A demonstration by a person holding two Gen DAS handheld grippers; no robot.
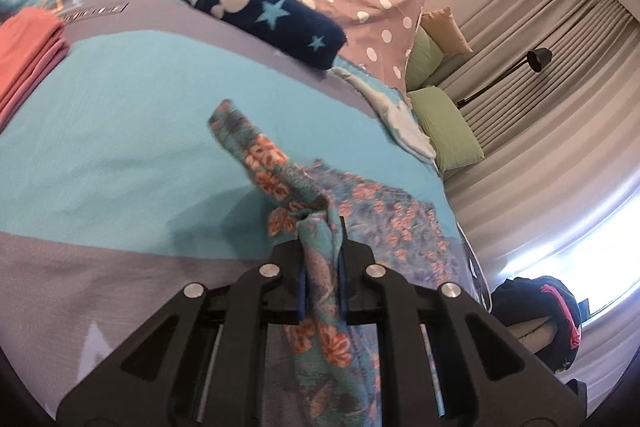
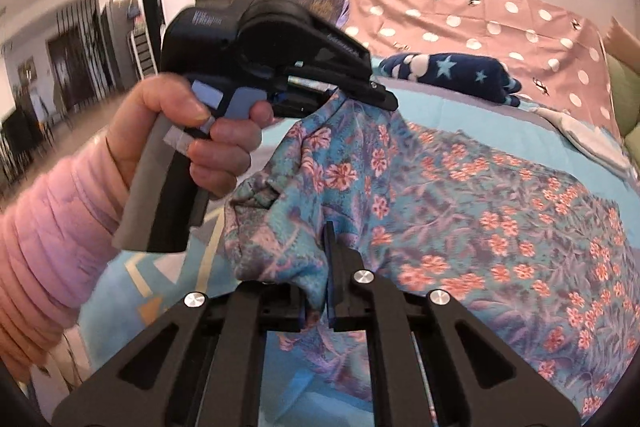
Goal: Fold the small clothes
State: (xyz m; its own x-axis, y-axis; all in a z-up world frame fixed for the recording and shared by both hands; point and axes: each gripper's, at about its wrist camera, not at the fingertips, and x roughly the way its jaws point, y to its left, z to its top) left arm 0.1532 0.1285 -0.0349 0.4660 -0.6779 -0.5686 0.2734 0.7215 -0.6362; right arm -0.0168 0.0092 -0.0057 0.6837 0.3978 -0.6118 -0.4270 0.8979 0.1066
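A person in a pink sleeve (image 2: 44,227) is working two handheld grippers over a bed (image 1: 104,131), and both are clamped on the same floral garment (image 2: 460,195). The left gripper (image 1: 322,247) is pinching a bunched edge of the cloth between its blue-lined fingers (image 1: 343,267), with one loose end of the fabric trailing forward over the turquoise cover. In the right wrist view, the right gripper (image 2: 320,287) is biting a gathered fold close to the camera, while the person's left hand (image 2: 200,131) is holding its gripper just above and behind, its tip buried in the cloth. The rest of the garment is lying spread on the bed toward the right, partly raised at the gripped end. The step in hand appears to be the first fold: one edge is caught at two points and lifted. The next move likely calls for carrying both grips together across the spread part, keeping the edge taut and level, before setting it down. A folded pink stack (image 1: 28,55) and a rolled star-print blanket (image 1: 272,23) are sitting well apart from the work.
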